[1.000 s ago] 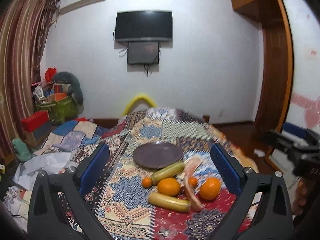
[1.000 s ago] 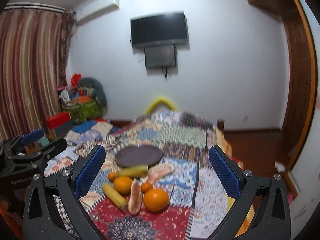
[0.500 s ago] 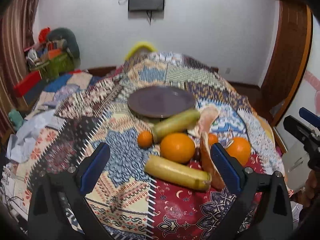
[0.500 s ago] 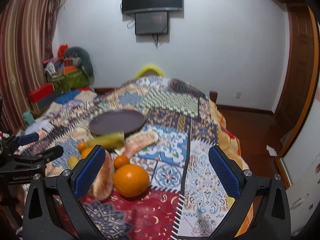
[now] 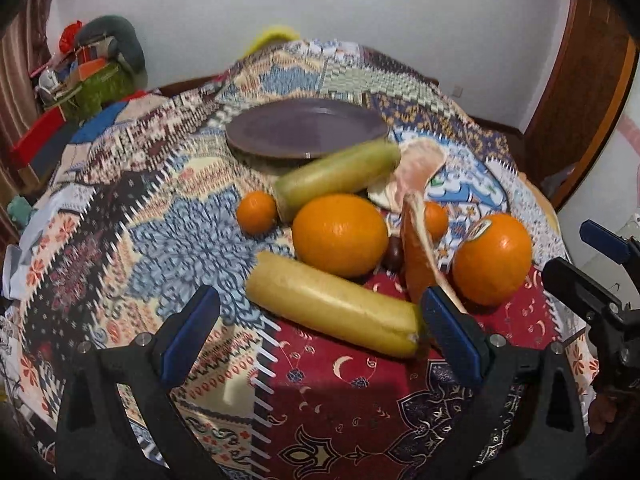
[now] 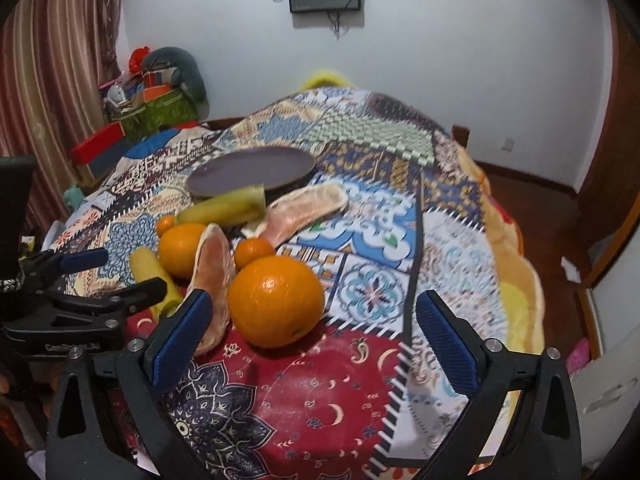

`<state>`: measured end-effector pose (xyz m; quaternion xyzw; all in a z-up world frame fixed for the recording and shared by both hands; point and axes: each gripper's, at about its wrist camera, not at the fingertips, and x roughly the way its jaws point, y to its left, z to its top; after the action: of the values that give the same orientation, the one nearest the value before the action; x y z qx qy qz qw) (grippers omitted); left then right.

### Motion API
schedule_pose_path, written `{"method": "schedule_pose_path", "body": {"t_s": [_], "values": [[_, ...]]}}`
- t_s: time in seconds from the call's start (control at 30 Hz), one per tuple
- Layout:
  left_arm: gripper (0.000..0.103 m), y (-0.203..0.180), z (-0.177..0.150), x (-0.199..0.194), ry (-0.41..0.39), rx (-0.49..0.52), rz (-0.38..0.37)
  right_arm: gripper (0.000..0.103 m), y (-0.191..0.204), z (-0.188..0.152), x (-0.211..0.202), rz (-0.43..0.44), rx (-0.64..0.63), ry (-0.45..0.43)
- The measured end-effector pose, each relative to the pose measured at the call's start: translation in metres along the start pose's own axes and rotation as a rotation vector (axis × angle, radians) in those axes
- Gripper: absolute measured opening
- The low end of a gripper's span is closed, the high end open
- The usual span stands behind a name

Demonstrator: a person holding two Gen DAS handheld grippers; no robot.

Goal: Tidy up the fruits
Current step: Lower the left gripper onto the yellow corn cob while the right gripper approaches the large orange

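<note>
I take the dark plate [image 5: 306,130] as my landmark. The room behind it has a white wall [image 5: 400,12], a striped curtain [image 6: 52,80] on the left side and a wooden door frame [image 5: 580,92] on the right. Left of the plate, against the wall, stands a pile of bags and boxes [image 6: 156,96]. The plate lies flat on a patchwork blanket [image 5: 172,240] with many colours, which covers the whole surface.

All fruits lie on the blanket on the near side of the plate. A green banana [image 5: 336,178] touches the near rim of the plate. Just beside it, to the right, lies a pale pomelo piece [image 5: 416,168]. Nearer to me is a big orange [image 5: 340,236], with a small mandarin [image 5: 256,212] at its left. A second pomelo piece [image 5: 418,256] stands on its edge between this orange and another big orange [image 5: 494,258]; a second small mandarin [image 5: 438,220] is behind it. The yellow banana [image 5: 334,304] lies nearest, farthest from the plate.

My left gripper [image 5: 320,334] is spread wide and holds nothing; the yellow banana lies just ahead of it, its right end close to the right finger. My right gripper [image 6: 312,340] is also spread wide and free, and the right-hand big orange [image 6: 276,302] sits just ahead between its fingers, nearer the left one.
</note>
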<state>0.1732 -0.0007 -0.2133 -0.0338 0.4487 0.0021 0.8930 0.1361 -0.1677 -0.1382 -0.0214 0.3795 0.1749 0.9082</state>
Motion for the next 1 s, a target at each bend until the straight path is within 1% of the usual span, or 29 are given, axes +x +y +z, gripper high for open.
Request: {"method": "schedule_pose_path", "body": {"t_s": [0.03, 0.1, 0.23, 0.27, 0.33, 0.43, 0.53, 0.6, 0.63, 0.7, 0.77, 0.83, 0.97, 1.0], "values": [[0.102, 0.000, -0.001, 0.005, 0.017, -0.007, -0.012, 0.097, 0.001, 0.000, 0.003, 0.008, 0.003, 0.009], [0.102, 0.002, -0.004, 0.008, 0.018, -0.037, -0.040, 0.096, 0.001, -0.002, 0.008, 0.021, 0.006, 0.025], [0.103, 0.009, -0.003, 0.018, 0.056, -0.108, -0.097, 0.093, -0.001, -0.002, 0.016, 0.018, 0.020, 0.036], [0.103, 0.011, -0.002, 0.021, 0.067, -0.128, -0.106, 0.090, -0.001, -0.001, 0.018, 0.021, 0.020, 0.043], [0.102, 0.012, 0.000, 0.025, 0.077, -0.141, -0.100, 0.087, -0.003, -0.001, 0.021, 0.023, 0.019, 0.051], [0.103, 0.004, 0.005, 0.031, 0.079, -0.098, -0.055, 0.087, -0.004, -0.001, 0.023, 0.035, 0.018, 0.053], [0.102, 0.002, 0.006, 0.035, 0.083, -0.085, -0.034, 0.087, -0.002, 0.001, 0.026, 0.042, 0.008, 0.056], [0.098, 0.004, 0.005, 0.033, 0.064, -0.079, -0.029, 0.087, 0.000, 0.001, 0.028, 0.048, -0.001, 0.059], [0.094, 0.004, 0.004, 0.033, 0.059, -0.073, -0.026, 0.087, 0.002, 0.002, 0.030, 0.054, -0.004, 0.065], [0.088, 0.006, 0.003, 0.033, 0.059, -0.057, -0.026, 0.087, 0.004, 0.003, 0.034, 0.070, -0.004, 0.076], [0.080, 0.010, 0.002, 0.031, 0.058, -0.044, -0.031, 0.087, 0.006, 0.003, 0.037, 0.081, -0.009, 0.082], [0.077, 0.016, 0.001, 0.027, 0.057, -0.031, -0.034, 0.086, 0.008, 0.004, 0.038, 0.083, -0.014, 0.082], [0.066, 0.023, -0.002, 0.015, 0.043, 0.001, -0.026, 0.068, 0.009, 0.004, 0.040, 0.134, -0.004, 0.089], [0.065, 0.023, -0.002, 0.012, 0.038, 0.013, -0.023, 0.066, 0.010, 0.004, 0.040, 0.146, -0.002, 0.090]]}}
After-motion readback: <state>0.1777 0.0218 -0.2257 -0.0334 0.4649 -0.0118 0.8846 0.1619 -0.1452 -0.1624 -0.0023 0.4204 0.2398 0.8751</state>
